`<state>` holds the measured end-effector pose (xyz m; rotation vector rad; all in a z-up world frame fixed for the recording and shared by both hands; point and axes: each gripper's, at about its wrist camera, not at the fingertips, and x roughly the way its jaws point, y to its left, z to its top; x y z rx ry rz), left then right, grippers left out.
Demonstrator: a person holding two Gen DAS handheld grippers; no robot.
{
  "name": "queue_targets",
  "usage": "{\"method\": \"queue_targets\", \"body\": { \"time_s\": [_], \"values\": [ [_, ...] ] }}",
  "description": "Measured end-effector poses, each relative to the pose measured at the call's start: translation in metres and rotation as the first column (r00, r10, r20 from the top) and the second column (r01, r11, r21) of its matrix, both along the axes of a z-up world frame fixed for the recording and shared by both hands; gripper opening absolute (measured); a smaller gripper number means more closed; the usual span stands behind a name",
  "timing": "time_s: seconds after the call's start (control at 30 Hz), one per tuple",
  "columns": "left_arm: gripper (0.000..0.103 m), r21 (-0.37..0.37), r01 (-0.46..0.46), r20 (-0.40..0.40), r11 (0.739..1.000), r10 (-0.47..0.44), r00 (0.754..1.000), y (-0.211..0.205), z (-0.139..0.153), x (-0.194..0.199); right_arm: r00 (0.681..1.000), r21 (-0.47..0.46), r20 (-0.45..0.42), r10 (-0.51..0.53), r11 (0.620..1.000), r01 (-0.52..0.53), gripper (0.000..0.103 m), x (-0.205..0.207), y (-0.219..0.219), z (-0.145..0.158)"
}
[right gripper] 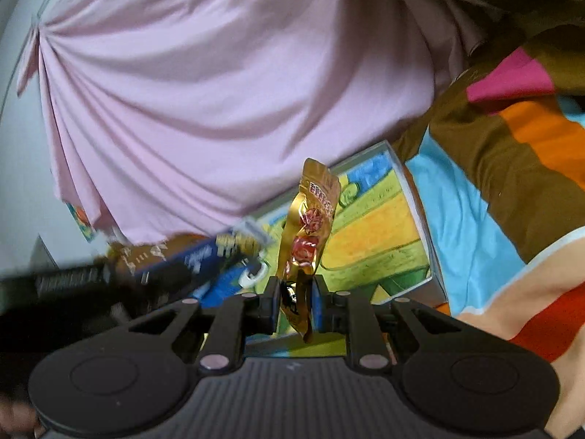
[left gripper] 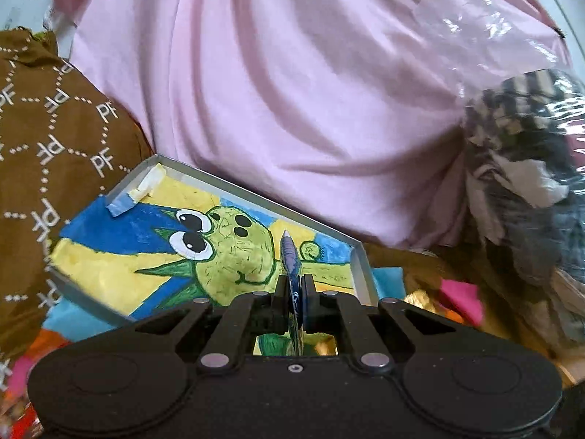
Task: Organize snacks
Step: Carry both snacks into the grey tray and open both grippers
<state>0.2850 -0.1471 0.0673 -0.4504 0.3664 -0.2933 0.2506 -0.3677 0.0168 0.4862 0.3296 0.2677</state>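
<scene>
My left gripper (left gripper: pixel 295 292) is shut on a thin blue snack packet (left gripper: pixel 290 256), seen edge-on and standing up between the jaws. Below it lies a shallow grey-rimmed box lid (left gripper: pixel 226 183) painted with a green cartoon creature on yellow and blue. My right gripper (right gripper: pixel 297 300) is shut on a gold snack pouch (right gripper: pixel 310 216) with red print, held upright over the same painted box (right gripper: pixel 416 197). In the right wrist view the left gripper (right gripper: pixel 120 281) with its blue packet (right gripper: pixel 204 252) shows blurred at the left, above the box's left end.
A large pink cloth bundle (left gripper: pixel 292 91) rises behind the box. A brown patterned fabric (left gripper: pixel 47 139) lies at left, and a clear plastic bag of dark clothes (left gripper: pixel 526 168) at right. A striped multicolour blanket (right gripper: pixel 493 190) covers the surface. A hand (right gripper: pixel 570 395) shows at the lower right.
</scene>
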Motion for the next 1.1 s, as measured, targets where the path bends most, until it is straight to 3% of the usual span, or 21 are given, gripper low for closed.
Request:
{"method": "queue_targets", "body": {
  "time_s": [0.3, 0.73, 0.97, 1.03, 1.1],
  "values": [
    [0.005, 0.025, -0.004, -0.058, 1.0, 0.005, 0.998, -0.009, -0.031, 0.042, 1.0, -0.042, -0.019, 0.024, 0.999, -0.024, 0.02, 0.027, 0.011, -0.013],
    [0.011, 0.185, -0.019, -0.099, 0.983, 0.038, 0.994, -0.015, -0.042, 0.067, 1.0, -0.048, -0.019, -0.024, 0.999, 0.023, 0.022, 0.047, 0.009, -0.018],
    [0.032, 0.252, -0.087, -0.128, 0.964, 0.122, 0.984, -0.014, -0.047, 0.079, 0.998, -0.099, -0.012, -0.063, 0.993, 0.061, 0.024, 0.047, 0.014, -0.018],
    [0.045, 0.257, -0.107, -0.127, 0.96, 0.143, 0.981, -0.012, -0.048, 0.078, 0.998, -0.117, -0.006, -0.068, 0.991, 0.067, 0.029, 0.046, 0.016, -0.017],
    [0.07, 0.263, -0.134, -0.12, 0.955, 0.17, 0.978, -0.009, -0.048, 0.075, 0.997, -0.135, 0.007, -0.079, 0.988, 0.079, 0.045, 0.044, 0.017, -0.016]
  ]
}}
